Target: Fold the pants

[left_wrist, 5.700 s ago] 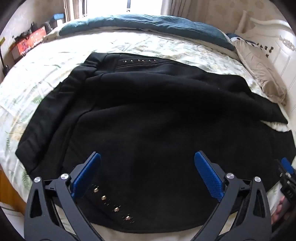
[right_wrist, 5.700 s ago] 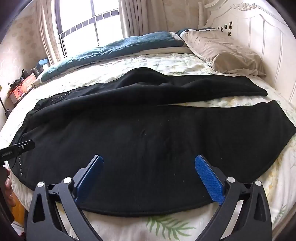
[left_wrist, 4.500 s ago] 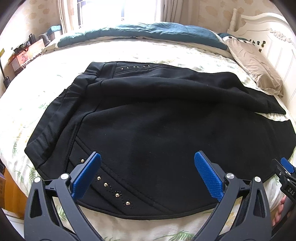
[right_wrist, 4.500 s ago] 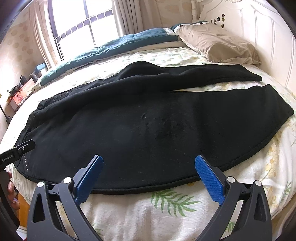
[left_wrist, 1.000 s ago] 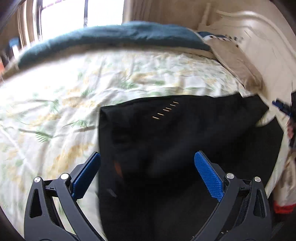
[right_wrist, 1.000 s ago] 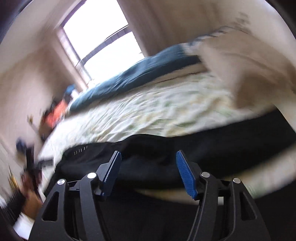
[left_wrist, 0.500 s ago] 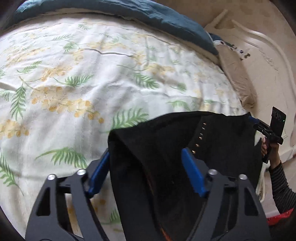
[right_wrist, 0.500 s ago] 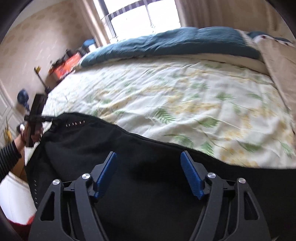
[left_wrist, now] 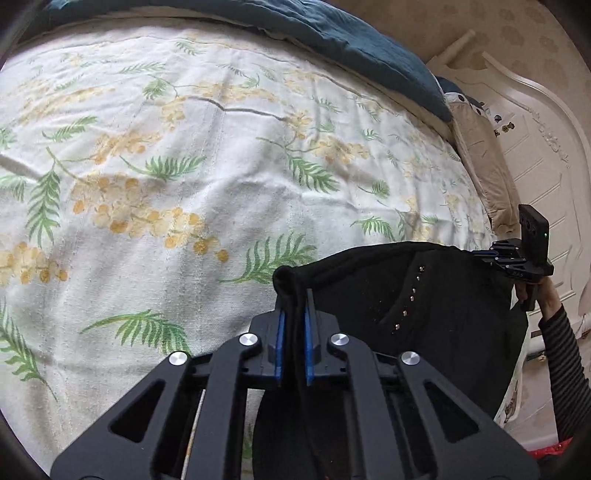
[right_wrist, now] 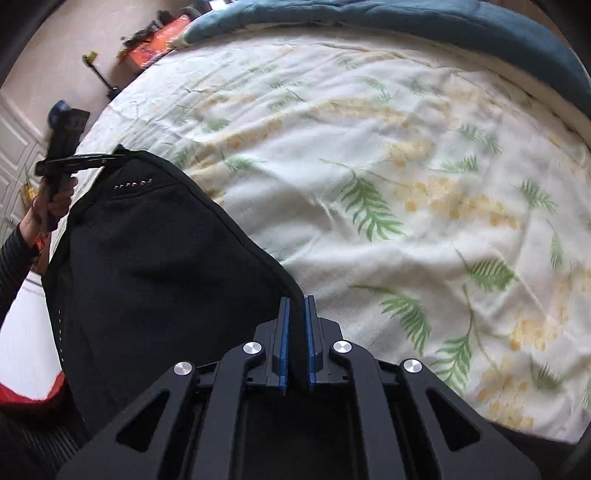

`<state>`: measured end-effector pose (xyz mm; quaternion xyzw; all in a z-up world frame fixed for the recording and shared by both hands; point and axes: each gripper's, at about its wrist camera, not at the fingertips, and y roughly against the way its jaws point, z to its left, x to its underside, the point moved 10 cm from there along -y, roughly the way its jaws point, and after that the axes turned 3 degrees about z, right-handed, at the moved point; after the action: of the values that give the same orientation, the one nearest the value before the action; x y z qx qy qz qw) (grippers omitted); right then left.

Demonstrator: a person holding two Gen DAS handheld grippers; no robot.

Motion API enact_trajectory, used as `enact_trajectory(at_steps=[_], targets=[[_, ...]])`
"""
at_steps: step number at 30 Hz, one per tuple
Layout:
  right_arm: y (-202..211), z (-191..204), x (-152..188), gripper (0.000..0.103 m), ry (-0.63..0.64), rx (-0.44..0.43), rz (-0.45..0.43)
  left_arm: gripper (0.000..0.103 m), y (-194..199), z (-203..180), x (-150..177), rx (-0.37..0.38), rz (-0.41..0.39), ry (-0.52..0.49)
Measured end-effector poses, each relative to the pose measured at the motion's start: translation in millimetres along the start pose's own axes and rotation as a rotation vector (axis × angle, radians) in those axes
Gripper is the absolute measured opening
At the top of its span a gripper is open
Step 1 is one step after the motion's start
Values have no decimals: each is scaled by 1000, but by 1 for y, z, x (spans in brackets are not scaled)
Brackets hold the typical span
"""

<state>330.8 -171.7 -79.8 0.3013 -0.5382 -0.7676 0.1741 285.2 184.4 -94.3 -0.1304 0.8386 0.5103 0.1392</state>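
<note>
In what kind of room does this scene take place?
Most likely a bedroom: a bed with a leaf-print sheet, a teal quilt along its far edge, a beige pillow and a white carved headboard.

Both wrist cams close, angled down; share pants [left_wrist: 424, 332], bedsheet [right_wrist: 369, 166].

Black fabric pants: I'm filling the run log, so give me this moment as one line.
left gripper: shut on black fabric pants | right gripper: shut on pants | pants: hanging between both, above floral bedsheet
</note>
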Motion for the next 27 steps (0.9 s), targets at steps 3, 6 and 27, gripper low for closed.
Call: enact_trajectory(at_steps=[3,6,27], targets=[[20,8,-3,7,21,58,-63,6,12,-4,-7,8,-35,2],[60,25,-5,7,49,126,-191,6,34,-16,-11,39,-87,-6],[72,152,188,7,158,361,-372,11,122,-54,162,115,-256,40]])
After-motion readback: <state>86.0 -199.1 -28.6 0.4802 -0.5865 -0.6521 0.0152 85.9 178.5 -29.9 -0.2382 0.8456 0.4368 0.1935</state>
